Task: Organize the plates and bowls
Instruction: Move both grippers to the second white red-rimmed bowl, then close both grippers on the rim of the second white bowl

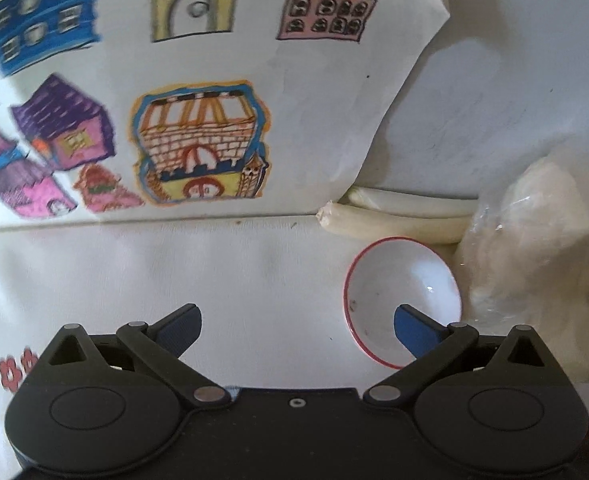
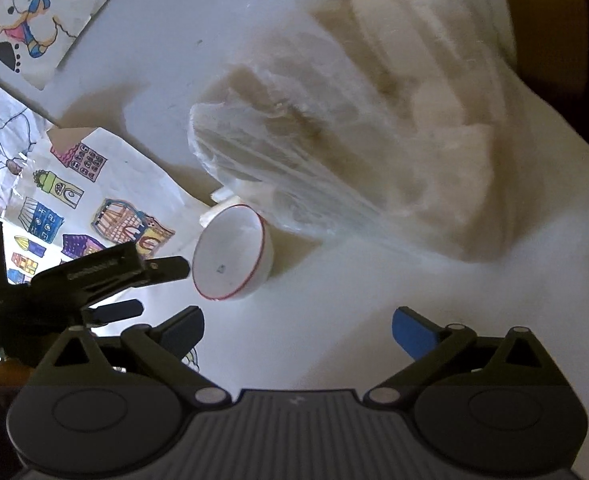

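Observation:
A white bowl with a thin red rim [image 1: 402,300] sits on the white table, just ahead and right of my left gripper [image 1: 298,326], whose right blue pad overlaps the bowl's near rim in the view. The left gripper is open and empty. In the right wrist view the same bowl [image 2: 232,252] lies ahead and left of my right gripper [image 2: 298,328], which is open and empty. The left gripper [image 2: 150,288] shows there too, its fingers reaching toward the bowl from the left. No plates are in view.
A clear plastic bag of white foam pieces [image 2: 374,140] lies right behind the bowl; it also shows in the left wrist view [image 1: 542,256]. Two white foam rods [image 1: 394,216] lie behind the bowl. Coloured house drawings [image 1: 198,144] hang on the wall.

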`<state>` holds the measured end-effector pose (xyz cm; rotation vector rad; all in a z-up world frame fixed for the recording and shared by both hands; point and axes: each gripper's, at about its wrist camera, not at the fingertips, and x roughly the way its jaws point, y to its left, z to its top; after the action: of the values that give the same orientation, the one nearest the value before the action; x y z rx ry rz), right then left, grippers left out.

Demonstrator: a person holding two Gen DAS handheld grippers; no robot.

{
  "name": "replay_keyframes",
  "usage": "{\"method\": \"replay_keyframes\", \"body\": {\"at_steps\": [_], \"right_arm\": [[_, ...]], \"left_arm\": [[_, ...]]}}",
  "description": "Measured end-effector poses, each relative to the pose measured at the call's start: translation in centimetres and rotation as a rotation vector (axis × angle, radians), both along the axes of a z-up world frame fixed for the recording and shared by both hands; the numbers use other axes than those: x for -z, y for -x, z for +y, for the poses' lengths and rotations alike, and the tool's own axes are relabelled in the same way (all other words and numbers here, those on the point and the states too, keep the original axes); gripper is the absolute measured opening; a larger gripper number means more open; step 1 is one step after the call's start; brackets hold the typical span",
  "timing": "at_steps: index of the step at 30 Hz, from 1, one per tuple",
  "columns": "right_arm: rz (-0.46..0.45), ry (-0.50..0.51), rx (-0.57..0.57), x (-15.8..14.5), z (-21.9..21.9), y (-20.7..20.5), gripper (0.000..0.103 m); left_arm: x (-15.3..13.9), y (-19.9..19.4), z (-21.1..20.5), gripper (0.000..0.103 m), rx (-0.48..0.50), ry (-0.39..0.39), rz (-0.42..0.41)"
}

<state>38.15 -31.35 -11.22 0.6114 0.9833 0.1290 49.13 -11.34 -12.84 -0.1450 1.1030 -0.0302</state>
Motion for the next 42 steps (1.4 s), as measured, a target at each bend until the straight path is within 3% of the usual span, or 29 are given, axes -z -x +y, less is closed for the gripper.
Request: {"method": "replay_keyframes", "body": {"at_steps": [10, 15, 24, 32, 35, 38, 42], "right_arm": [[0.001, -0.007, 0.03, 1.0, 0.8, -3.2, 0.095], [0.014, -0.003, 0.022, 1.6, 1.2, -4.3, 0.083], [0.028, 0.012, 0.017, 2.3, 2.2, -5.3, 0.068], [0.03, 0.044, -0.012, 2.2, 3.2, -6.1, 0.047], [0.028, 0.051, -0.026, 2.1, 3.5, -6.3, 0.042], [0.026, 0.046, -0.036, 2.2, 3.5, -6.5, 0.035], [0.027, 0.045, -0.054, 2.2, 3.7, -7.0, 0.023]], "left_arm": [[1.0, -2.1, -0.9, 0.102, 0.068, -0.077, 0.011], [1.1, -2.6, -1.6, 0.094, 0.104, -0.089, 0.009], [1.5, -3.5, -3.4, 0.07, 0.144, -0.057, 0.018], [1.8, -3.0, -4.5, 0.035, 0.168, 0.039, 0.009], [2.0, -2.9, -4.9, 0.027, 0.176, 0.06, 0.011], [2.3, -2.8, -5.3, 0.025, 0.17, 0.069, 0.012], [2.7, -2.8, -4.3, 0.014, 0.148, 0.085, 0.024]]}}
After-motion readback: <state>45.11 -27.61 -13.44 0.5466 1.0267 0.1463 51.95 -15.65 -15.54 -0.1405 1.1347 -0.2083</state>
